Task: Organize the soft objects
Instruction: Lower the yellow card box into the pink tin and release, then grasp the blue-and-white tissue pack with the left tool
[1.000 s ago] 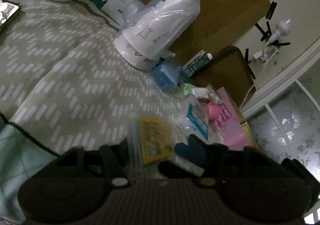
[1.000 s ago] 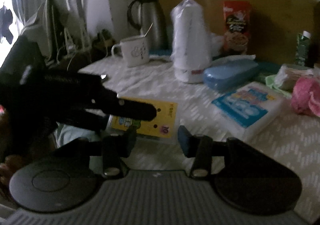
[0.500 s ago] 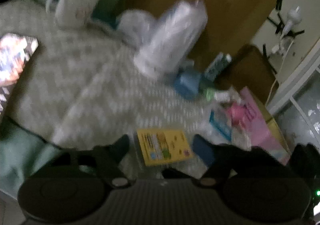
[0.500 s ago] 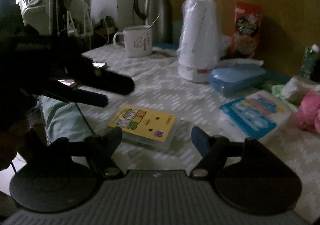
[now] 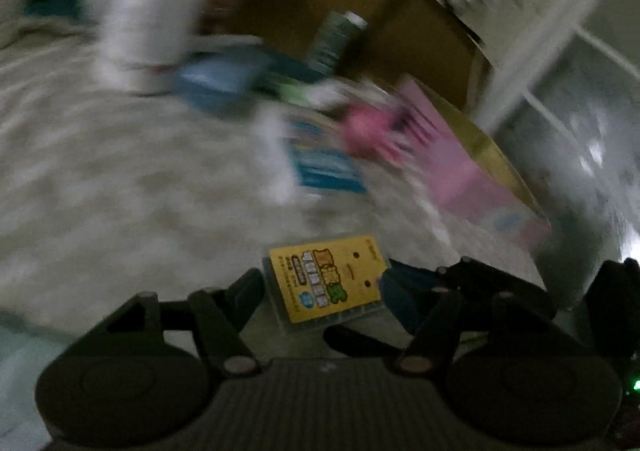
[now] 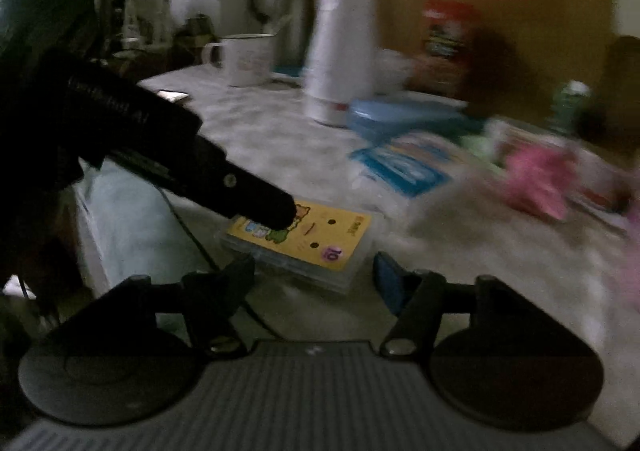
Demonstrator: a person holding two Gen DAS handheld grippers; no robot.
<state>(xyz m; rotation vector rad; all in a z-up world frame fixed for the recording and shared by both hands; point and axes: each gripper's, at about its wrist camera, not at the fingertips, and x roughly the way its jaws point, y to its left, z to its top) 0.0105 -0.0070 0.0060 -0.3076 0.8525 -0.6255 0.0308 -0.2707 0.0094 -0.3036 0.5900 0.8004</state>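
A yellow-labelled clear pack (image 5: 326, 283) lies on the patterned cloth near the table's front edge; it also shows in the right wrist view (image 6: 304, 239). My left gripper (image 5: 320, 291) is open, its fingers either side of the pack, low over it. In the right wrist view the left gripper's finger (image 6: 256, 203) reaches over the pack's left end. My right gripper (image 6: 316, 275) is open and empty just in front of the pack. A blue-and-white soft pack (image 6: 404, 167) and a pink fluffy thing (image 6: 536, 175) lie further right.
A stack of white cups in a bag (image 6: 342, 51), a white mug (image 6: 244, 59), a kettle (image 6: 284, 11), a blue box (image 6: 396, 117) and a red snack bag (image 6: 448, 43) stand at the back. A pink box (image 5: 460, 163) lies at the right edge. Both views are blurred.
The left gripper has swung right and come down again around the yellow pack. The right gripper stays open and has moved in closer to the pack.
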